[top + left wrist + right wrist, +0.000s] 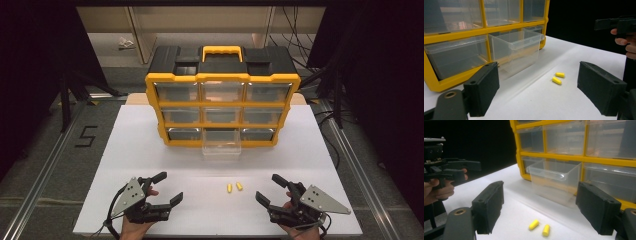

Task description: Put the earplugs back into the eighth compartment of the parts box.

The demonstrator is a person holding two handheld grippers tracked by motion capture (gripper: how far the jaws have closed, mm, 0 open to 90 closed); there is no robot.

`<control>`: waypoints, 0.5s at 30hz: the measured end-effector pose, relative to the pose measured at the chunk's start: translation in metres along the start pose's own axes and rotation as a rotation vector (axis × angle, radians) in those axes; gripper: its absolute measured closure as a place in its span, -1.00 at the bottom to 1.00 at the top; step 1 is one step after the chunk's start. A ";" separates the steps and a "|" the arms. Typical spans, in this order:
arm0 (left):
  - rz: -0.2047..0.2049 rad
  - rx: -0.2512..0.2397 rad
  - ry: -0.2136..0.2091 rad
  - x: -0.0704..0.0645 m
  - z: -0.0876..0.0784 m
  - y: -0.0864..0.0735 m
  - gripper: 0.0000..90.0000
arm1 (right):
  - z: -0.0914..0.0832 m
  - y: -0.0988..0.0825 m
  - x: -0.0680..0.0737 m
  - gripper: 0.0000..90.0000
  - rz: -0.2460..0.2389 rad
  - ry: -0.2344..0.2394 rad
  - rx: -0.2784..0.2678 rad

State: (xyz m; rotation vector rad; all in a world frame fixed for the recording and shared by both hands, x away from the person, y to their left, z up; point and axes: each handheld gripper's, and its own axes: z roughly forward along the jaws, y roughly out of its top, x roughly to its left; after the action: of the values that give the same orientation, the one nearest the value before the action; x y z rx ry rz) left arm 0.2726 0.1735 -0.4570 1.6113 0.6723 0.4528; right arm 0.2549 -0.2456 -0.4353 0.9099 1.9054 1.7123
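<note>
We see the yellow and black plastic drawer cabinet (484,30) cut off at the top and left edges of the left gripper view, and at the top and right edges of the right gripper view. Its clear drawers are too hazy for us to tell what is in them. In the high view, the person's hands run off the near edge. The two small yellow capsule-shaped pieces (234,187) are too small for us to identify.
</note>
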 end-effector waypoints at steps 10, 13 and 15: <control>-0.009 -0.011 -0.004 0.001 -0.001 0.000 -0.60 | 0.001 0.000 0.001 -0.47 -0.005 0.006 0.004; -0.006 -0.009 -0.008 0.000 -0.001 0.000 -0.60 | 0.002 0.001 0.001 -0.48 -0.010 0.010 0.014; -0.005 -0.009 -0.008 0.000 -0.001 0.000 -0.60 | 0.003 0.001 0.000 -0.48 -0.013 0.015 0.026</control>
State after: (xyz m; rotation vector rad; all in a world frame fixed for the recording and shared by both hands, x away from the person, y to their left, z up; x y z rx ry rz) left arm 0.2720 0.1744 -0.4567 1.6018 0.6671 0.4456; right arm 0.2566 -0.2434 -0.4344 0.8946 1.9436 1.6944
